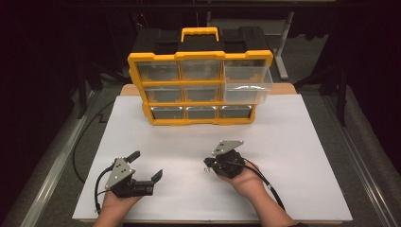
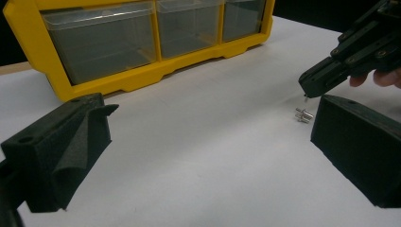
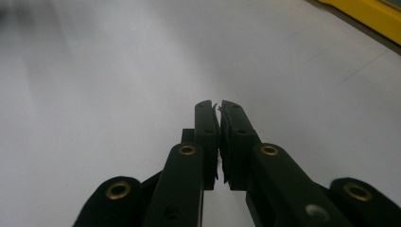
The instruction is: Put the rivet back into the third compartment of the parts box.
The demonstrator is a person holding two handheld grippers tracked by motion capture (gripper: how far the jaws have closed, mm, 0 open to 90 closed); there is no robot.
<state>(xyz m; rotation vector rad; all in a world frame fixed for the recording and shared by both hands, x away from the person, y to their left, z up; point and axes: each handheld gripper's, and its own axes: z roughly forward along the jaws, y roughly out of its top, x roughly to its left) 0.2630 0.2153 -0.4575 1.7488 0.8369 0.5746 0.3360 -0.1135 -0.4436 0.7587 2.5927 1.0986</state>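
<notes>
— What colours does the organiser (image 1: 200,87) have?
— A bright yellow frame and handle, a black body behind, and clear, greyish drawers; the pulled-out drawer (image 1: 247,85) is the same see-through plastic.
— And the table sheet (image 1: 283,142)?
— Plain white, no pattern.
— The grippers?
— The left gripper (image 1: 146,164) and right gripper (image 1: 208,165) are matt black, each with a grey plate on top; brass-coloured rivets show on the right one's jaws.
— The small part (image 2: 303,115) on the sheet?
— Shiny silver metal.

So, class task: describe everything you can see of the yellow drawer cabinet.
The yellow plastic drawer cabinet stands upright at the far edge of the white table, black-backed, with a yellow carry handle on top. It holds three rows of three clear drawers; the top right drawer is pulled out. Neither gripper touches it.
</notes>
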